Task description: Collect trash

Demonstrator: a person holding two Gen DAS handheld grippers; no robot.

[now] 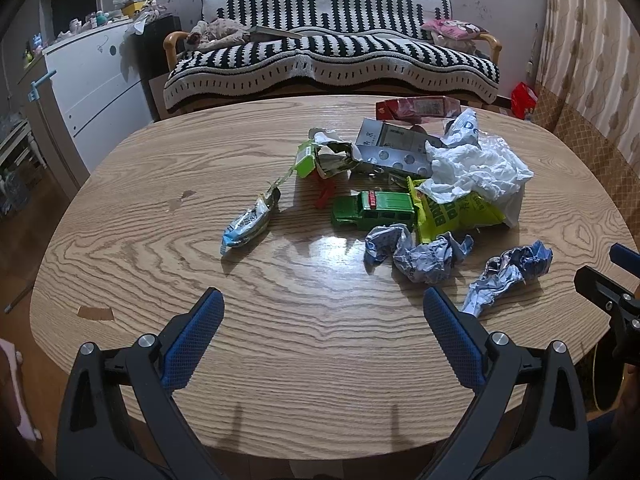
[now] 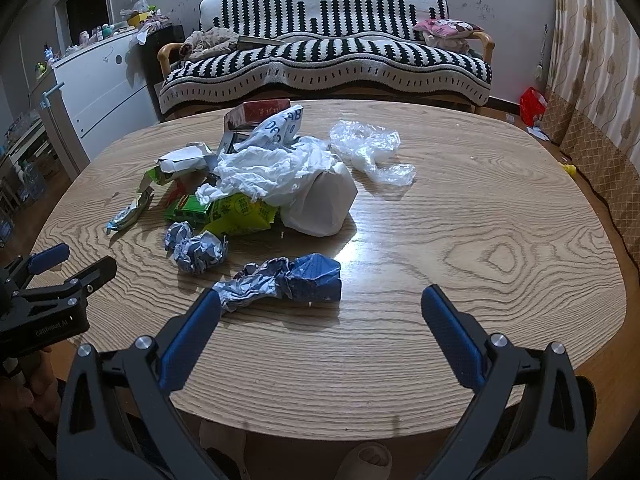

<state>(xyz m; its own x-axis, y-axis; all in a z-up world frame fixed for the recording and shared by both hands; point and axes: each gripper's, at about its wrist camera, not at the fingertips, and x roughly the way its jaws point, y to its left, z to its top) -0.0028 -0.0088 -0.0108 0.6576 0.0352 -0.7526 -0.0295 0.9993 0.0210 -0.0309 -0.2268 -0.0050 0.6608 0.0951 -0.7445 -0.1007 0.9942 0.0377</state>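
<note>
Heap of trash mid-table: crumpled white plastic bag [image 2: 272, 172] on top, yellow-green snack packet [image 2: 240, 216] under it, torn green carton [image 1: 320, 156] and blister pack [image 1: 394, 158] behind. Two crumpled blue-grey paper wads [image 1: 420, 252] [image 2: 280, 280] nearest. Flattened wrapper [image 1: 246, 226] lying apart. Clear plastic film [image 2: 370, 148] separate, beside heap.

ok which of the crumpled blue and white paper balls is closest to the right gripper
The long crumpled paper with the flat solid-blue end, lying alone just ahead of the right gripper. The rounder crumpled wad sits farther back, beside the yellow-green packet.
</note>
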